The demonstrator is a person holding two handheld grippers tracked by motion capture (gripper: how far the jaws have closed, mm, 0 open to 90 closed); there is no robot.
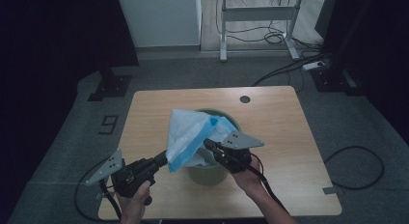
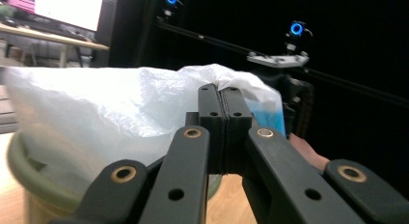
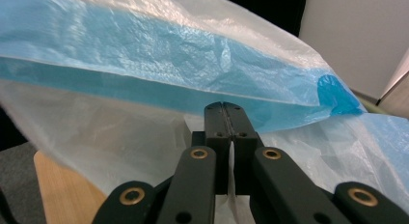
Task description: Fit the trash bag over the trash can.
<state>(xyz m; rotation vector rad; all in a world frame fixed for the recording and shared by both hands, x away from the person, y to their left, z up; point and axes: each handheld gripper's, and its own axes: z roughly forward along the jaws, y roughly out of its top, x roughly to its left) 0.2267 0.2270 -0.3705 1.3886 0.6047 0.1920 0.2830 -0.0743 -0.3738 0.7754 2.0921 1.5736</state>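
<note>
A white plastic bag [image 1: 185, 132] with a blue band is stretched over a green bin [image 1: 207, 175] on the wooden table [image 1: 279, 132]. My left gripper [image 1: 165, 160] is shut on the bag's lower left corner. In the left gripper view its jaws [image 2: 223, 96] are pressed together with the bag [image 2: 96, 113] pinched at their tips, and the bin's rim [image 2: 34, 180] curves below. My right gripper [image 1: 208, 144] is shut on the bag's right side above the bin. Its jaws [image 3: 224, 110] meet on the white film under the blue band [image 3: 144, 50].
A round cable hole [image 1: 245, 99] sits near the table's far edge. Beyond the table are a white cabinet [image 1: 159, 16], a desk frame [image 1: 258, 21] and a black stand base [image 1: 110, 86]. Cables [image 1: 357, 161] loop on the grey floor at the right.
</note>
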